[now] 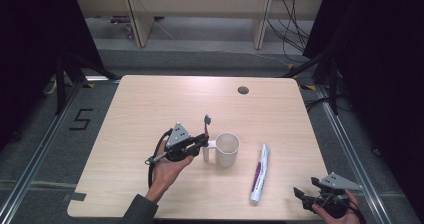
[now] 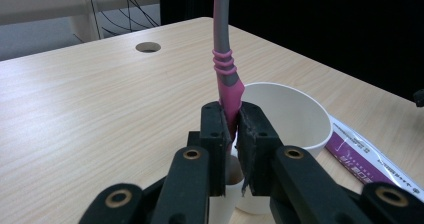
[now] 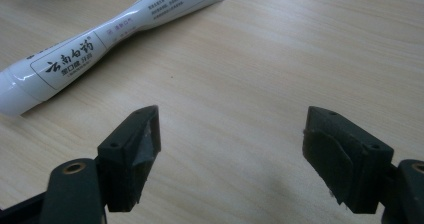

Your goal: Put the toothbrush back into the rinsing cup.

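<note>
The left gripper [image 2: 231, 134] pinches a pink-and-grey toothbrush [image 2: 223, 59] upright at nine o'clock of a white mug [image 1: 226, 149]; the right gripper [image 3: 232, 144], spread wide, hovers at five o'clock of a toothpaste tube [image 1: 260, 173].

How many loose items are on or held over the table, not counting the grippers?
3: a white mug near the table's middle, a toothpaste tube lying right of it, and a pink-grey toothbrush clamped upright in the left gripper beside the mug.

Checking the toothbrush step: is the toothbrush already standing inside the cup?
No, the left gripper holds the toothbrush by its handle beside the cup.
</note>
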Tool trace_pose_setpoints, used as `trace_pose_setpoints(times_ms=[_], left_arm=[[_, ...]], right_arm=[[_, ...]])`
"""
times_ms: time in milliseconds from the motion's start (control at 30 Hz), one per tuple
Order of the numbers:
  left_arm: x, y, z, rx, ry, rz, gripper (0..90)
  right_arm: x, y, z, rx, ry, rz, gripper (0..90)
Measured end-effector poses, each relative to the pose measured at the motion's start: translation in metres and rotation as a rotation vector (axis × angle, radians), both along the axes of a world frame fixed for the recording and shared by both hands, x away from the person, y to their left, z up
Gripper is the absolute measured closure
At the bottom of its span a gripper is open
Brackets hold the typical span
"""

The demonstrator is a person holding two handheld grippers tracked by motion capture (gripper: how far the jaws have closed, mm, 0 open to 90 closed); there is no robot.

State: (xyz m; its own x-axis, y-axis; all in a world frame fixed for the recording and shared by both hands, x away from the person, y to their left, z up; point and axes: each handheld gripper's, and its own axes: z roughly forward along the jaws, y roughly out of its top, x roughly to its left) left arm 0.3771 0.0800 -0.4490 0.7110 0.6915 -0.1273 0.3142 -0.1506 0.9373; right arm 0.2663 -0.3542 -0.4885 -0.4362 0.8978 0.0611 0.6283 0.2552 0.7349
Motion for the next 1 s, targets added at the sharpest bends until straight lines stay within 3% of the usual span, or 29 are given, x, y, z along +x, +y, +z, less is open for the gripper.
trace_pose_setpoints(times_ms=[600, 633, 667, 800, 1000], left_arm=[[-0.001, 0.004, -0.006, 0.038, 0.03, -0.001, 77.5], [-0.001, 0.004, -0.007, 0.032, 0.027, -0.005, 75.4], [-0.002, 0.004, -0.005, 0.032, 0.026, 0.012, 62.7], [-0.003, 0.006, -0.003, 0.024, 0.033, 0.038, 41.0], [-0.005, 0.012, 0.001, 0.009, 0.036, 0.046, 36.0]], right_arm=[[0.0, 0.0, 0.0, -0.001, -0.001, 0.002, 24.1], [0.0, 0.0, 0.0, -0.007, -0.005, 0.002, 24.1], [0.001, 0.0, 0.0, -0.008, -0.004, 0.002, 24.1], [0.001, 0.0, 0.0, -0.009, -0.004, 0.001, 24.1], [0.0, 0.001, 0.0, 0.0, 0.005, 0.001, 24.1]])
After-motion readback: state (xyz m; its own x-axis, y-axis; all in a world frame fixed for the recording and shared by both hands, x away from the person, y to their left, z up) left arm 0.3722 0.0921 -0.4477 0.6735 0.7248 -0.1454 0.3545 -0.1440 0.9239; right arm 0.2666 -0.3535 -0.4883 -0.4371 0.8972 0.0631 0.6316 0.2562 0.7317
